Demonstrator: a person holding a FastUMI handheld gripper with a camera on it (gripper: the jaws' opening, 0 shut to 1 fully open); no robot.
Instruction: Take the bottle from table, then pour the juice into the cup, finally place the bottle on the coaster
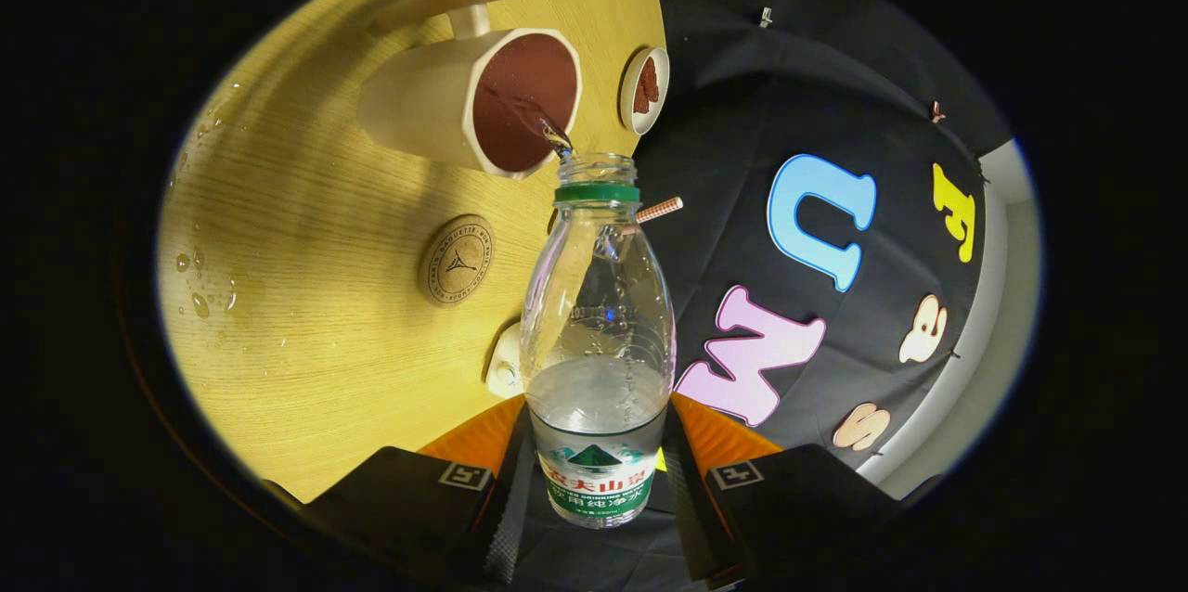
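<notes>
Your gripper point(597, 471) pinches the bottle point(597, 341): one finger presses on each side of its lower body, at the labelled band, so the bottle sits squarely between the fingers. The bottle's long axis runs straight ahead along the fingers, base nearest the camera and open neck point(597, 170) pointing away, toward the cup point(473, 100). The green collar ring point(597, 194) sits just below the mouth, which carries no cap. Clear liquid lies in the part of the bottle nearest the fingers, and the part toward the neck looks mostly empty.

The whole scene appears rolled: the wooden table point(306, 295) reads as a tilted plane beside the bottle rather than beneath it, which shows that you hold the gripper turned well off level, with the bottle tipped toward the cup.

A thin stream point(548, 130) bridges the bottle's mouth and the cup's interior. The cup is pale, many-sided at the rim, with a dark reddish-brown inside and a handle point(469, 3) on its far side. It stands on the table just beyond the bottle's mouth.

The round cork coaster point(456, 260) lies bare on the table, beside the bottle's shoulder and apart from the cup. A small round dish point(644, 91) with brown contents lies past the cup, near the table's edge. Water droplets point(200, 281) speckle the table on the side away from the booth wall.
</notes>
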